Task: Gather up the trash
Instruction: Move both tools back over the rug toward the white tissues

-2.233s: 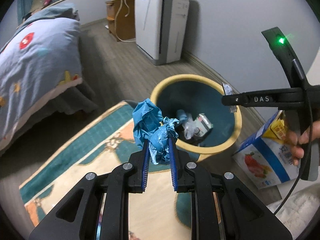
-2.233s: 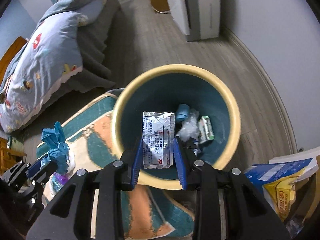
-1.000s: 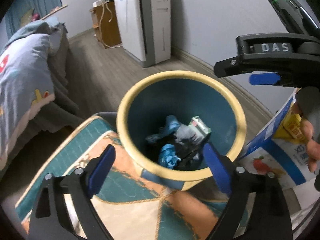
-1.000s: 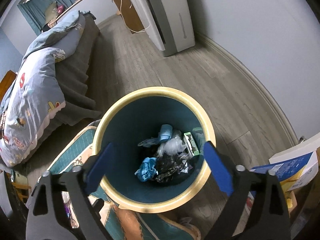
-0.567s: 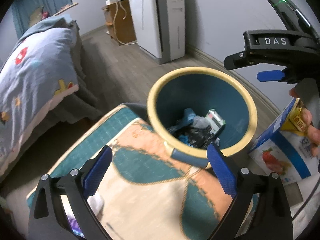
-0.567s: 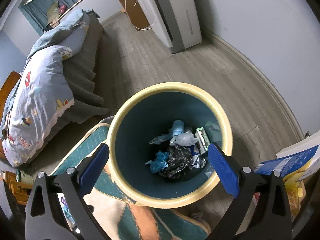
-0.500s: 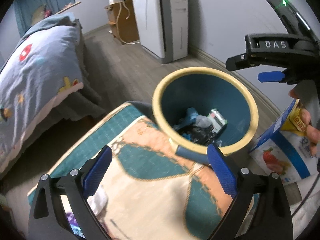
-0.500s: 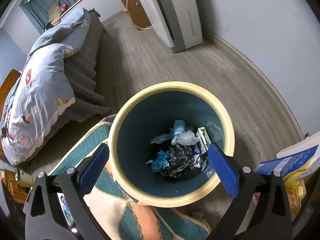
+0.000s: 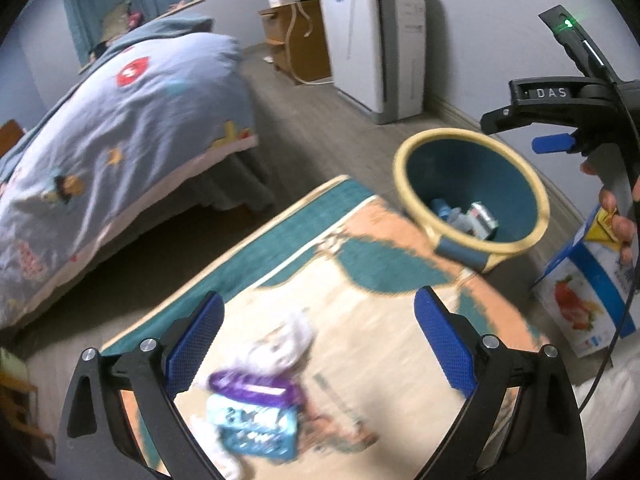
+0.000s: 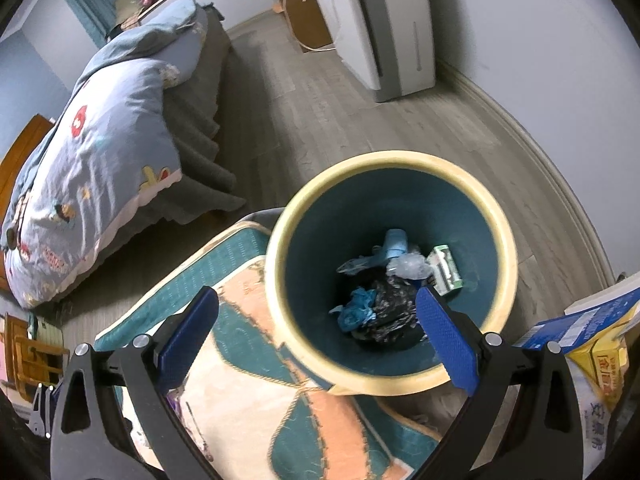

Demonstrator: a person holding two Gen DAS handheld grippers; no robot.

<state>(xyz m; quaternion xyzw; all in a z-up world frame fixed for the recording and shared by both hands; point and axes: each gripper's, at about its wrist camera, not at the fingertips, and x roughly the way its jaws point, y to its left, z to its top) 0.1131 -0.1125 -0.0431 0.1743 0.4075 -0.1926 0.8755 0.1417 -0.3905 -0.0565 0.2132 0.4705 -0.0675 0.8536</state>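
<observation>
Bed (image 9: 120,128) far left, white appliance (image 9: 376,40) by wall; both clear of work.
Rug (image 9: 360,280) carries remaining trash.
Bin (image 10: 392,272) on rug corner, already holding scraps; carton (image 10: 592,360) just beside it.
Right gripper (image 10: 316,336) wide, empty, above bin.
Left gripper (image 9: 316,340) wide, empty, aimed down at rug.
Wrapper pile (image 9: 256,404) low between left fingers (image 9: 192,344), purple-blue packet lying crosswise, white tissue behind.
Left nearer; likely next pick. Nothing blocking; view blurred.
</observation>
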